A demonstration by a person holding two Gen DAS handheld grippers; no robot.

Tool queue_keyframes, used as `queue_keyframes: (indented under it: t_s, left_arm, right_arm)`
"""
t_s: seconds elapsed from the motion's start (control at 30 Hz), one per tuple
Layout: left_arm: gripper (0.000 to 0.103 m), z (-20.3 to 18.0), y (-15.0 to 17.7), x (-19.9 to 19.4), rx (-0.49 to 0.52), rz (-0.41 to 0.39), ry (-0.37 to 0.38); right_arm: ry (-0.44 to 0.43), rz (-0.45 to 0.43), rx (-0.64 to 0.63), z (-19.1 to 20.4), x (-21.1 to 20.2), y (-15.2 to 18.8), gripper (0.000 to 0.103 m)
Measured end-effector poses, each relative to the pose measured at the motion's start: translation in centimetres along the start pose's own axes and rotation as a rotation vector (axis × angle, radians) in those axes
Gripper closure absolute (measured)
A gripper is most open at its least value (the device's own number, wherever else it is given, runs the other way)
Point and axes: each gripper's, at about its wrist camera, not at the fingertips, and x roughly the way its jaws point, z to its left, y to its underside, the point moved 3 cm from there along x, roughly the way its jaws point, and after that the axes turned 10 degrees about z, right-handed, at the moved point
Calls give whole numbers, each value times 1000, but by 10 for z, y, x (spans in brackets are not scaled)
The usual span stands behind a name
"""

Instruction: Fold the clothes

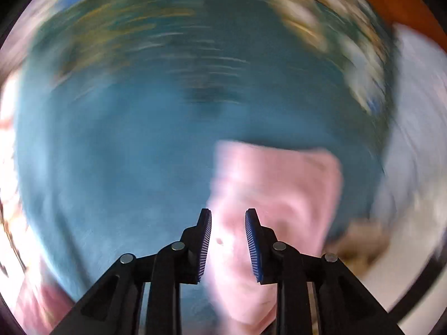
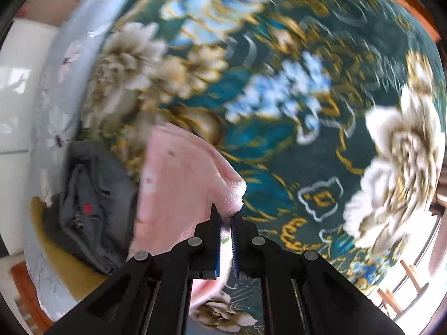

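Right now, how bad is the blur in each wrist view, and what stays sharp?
Left wrist view: heavy rotational smear; the teal floral blanket and pink garment are streaked, only the open left gripper is crisp. Right wrist view: milder blur; flowers on the blanket read, the grey garment is fairly clear, and the right gripper, shut on pink fleece, is sharp. Both show fisheye bowing.

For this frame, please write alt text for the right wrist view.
The right gripper is shut on a pink towel held over a dark green floral blanket. A grey garment lies to the left.
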Motion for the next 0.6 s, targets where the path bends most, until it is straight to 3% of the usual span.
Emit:
queue_keyframes:
  t_s: [0.07,0.23,0.37,0.4,0.5,0.6]
  left_arm:
    - [75,3,16,2,13,17,18]
    - [68,-37,81,43,292,180,-90]
    - [49,-46,148,98,418,339,-117]
    - [48,-47,165,112,445,377,-123]
    - [48,-33,200,150,417,480,-148]
    - [47,-18,208,172,289,474,-123]
  right_arm:
    - [-14,-1,-14,-1,2,1,97]
    - [-63,3,-33,5,-1,-8,97]
    - [-89,27,-56,10,3,-4,96]
    - [-90,36,-63,10,4,-2,96]
    - [-93,57,-76,10,8,0,96]
    - [-98,66,-81,7,8,-2,96]
